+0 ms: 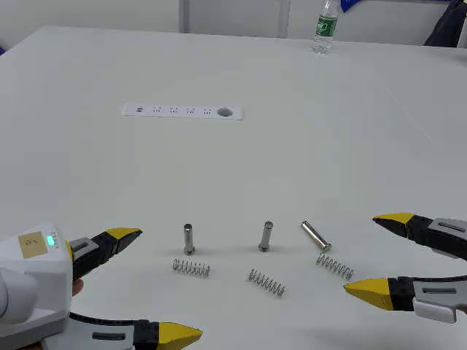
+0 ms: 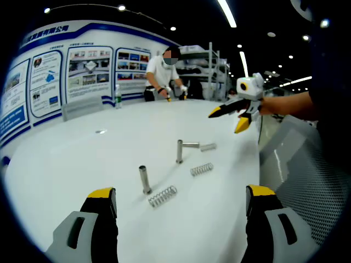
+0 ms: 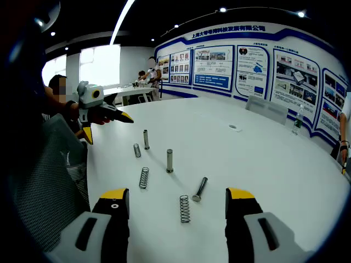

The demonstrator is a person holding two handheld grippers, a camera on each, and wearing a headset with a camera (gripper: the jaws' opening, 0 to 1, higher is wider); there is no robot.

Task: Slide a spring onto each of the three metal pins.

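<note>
On the white table (image 1: pixel 241 168) two metal pins (image 1: pixel 188 239) (image 1: pixel 265 236) stand upright, while a third pin (image 1: pixel 316 236) lies on its side. Below each pin lies a loose spring (image 1: pixel 191 267) (image 1: pixel 265 282) (image 1: pixel 335 266). My left gripper (image 1: pixel 153 284) hovers open at the lower left, short of the left pin (image 2: pixel 144 179) and its spring (image 2: pixel 163 196). My right gripper (image 1: pixel 373 254) is open at the right, just beyond the fallen pin (image 3: pixel 199 189) and the nearest spring (image 3: pixel 184 209). Nothing sits between either pair of jaws.
A white power strip (image 1: pixel 182 111) is set into the table further back. A water bottle (image 1: pixel 325 27) stands at the far edge. A person (image 2: pixel 164 76) works at another table in the background. The table's near edge runs just under both grippers.
</note>
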